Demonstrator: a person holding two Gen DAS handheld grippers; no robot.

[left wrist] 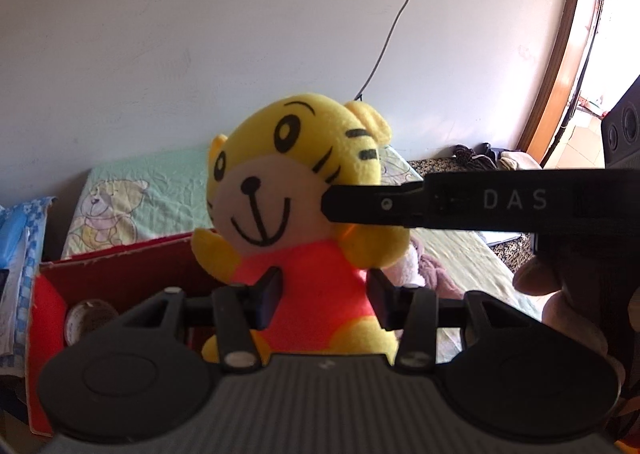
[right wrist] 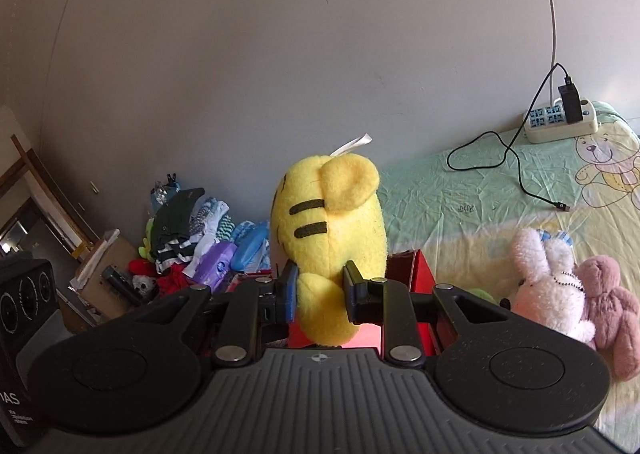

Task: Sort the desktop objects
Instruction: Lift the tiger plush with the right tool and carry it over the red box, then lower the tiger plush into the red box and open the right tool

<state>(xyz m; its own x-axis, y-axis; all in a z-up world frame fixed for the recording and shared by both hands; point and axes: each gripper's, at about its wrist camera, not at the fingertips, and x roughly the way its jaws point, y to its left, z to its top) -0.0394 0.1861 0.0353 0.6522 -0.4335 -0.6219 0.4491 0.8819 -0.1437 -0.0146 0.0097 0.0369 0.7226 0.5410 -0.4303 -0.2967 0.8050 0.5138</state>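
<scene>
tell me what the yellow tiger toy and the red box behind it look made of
Yellow tiger plush: soft fleece, matte and fuzzy, with what look like stitched black stripes and face and a fabric tag on top. Red box: seemingly cardboard, with a pale, rough raw edge along its rim.

**Yellow tiger, red box, pastel bedding**

The plush tiger [left wrist: 304, 189] is bright yellow with black stripes, a cream muzzle and an orange-red shirt. The box [left wrist: 120, 262] behind it is red. The bedsheet [right wrist: 460, 189] is pale green and yellow, printed with teddy bears. One plush rabbit [right wrist: 548, 282] is pale pink, the plush beside it [right wrist: 612, 306] dusty mauve.
</scene>
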